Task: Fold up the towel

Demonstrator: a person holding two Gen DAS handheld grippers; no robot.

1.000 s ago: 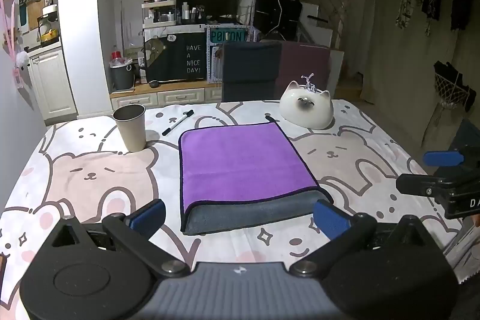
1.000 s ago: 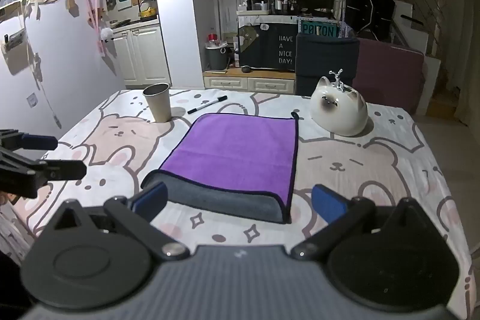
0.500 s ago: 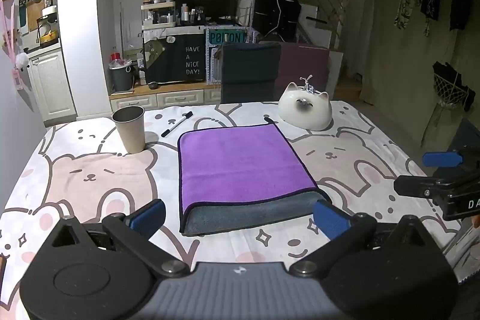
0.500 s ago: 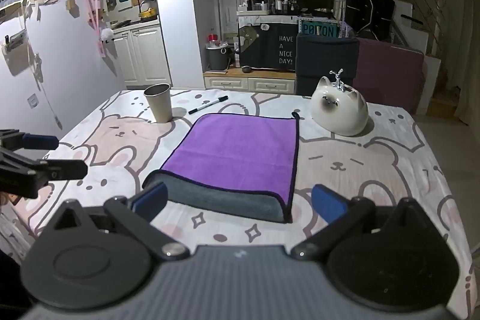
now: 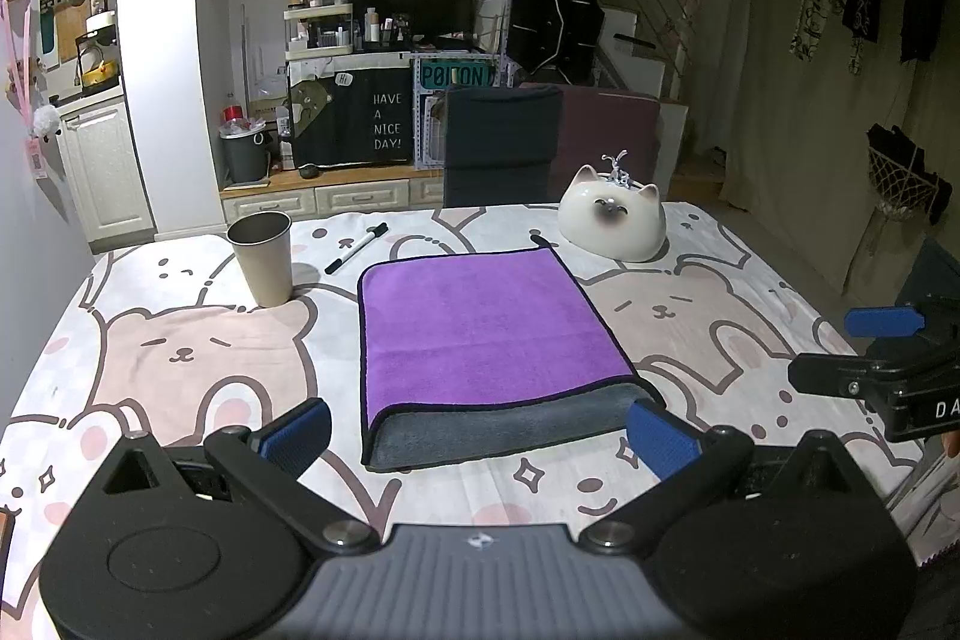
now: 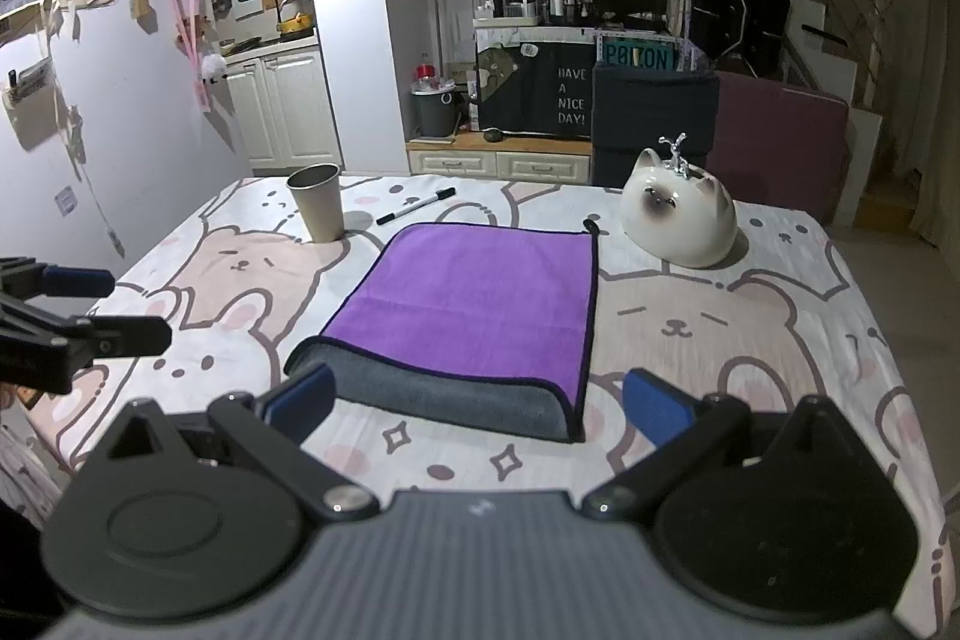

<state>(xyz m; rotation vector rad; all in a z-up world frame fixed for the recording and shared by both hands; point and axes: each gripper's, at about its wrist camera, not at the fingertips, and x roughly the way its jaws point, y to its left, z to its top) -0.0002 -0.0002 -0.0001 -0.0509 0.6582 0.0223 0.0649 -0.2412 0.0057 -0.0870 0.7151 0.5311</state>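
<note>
On the worktop (image 5: 180,352), from left to right, stand a metal cup (image 5: 262,257), a black marker (image 5: 356,248), the folded purple towel (image 5: 480,334) lying flat, and a ceramic cat (image 5: 612,222). The left gripper (image 5: 480,430) and the right gripper (image 6: 477,403) hover near it, both with jaws apart, holding nothing.

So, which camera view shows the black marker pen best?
The right wrist view: the marker pen lies in side view, cap and barrel distinct. The left wrist view shows the same pen foreshortened, pointing more toward the camera.

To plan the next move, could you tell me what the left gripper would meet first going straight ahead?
Probably the towel's grey near edge, between the open jaws of the left gripper; depth is uncertain.
</note>
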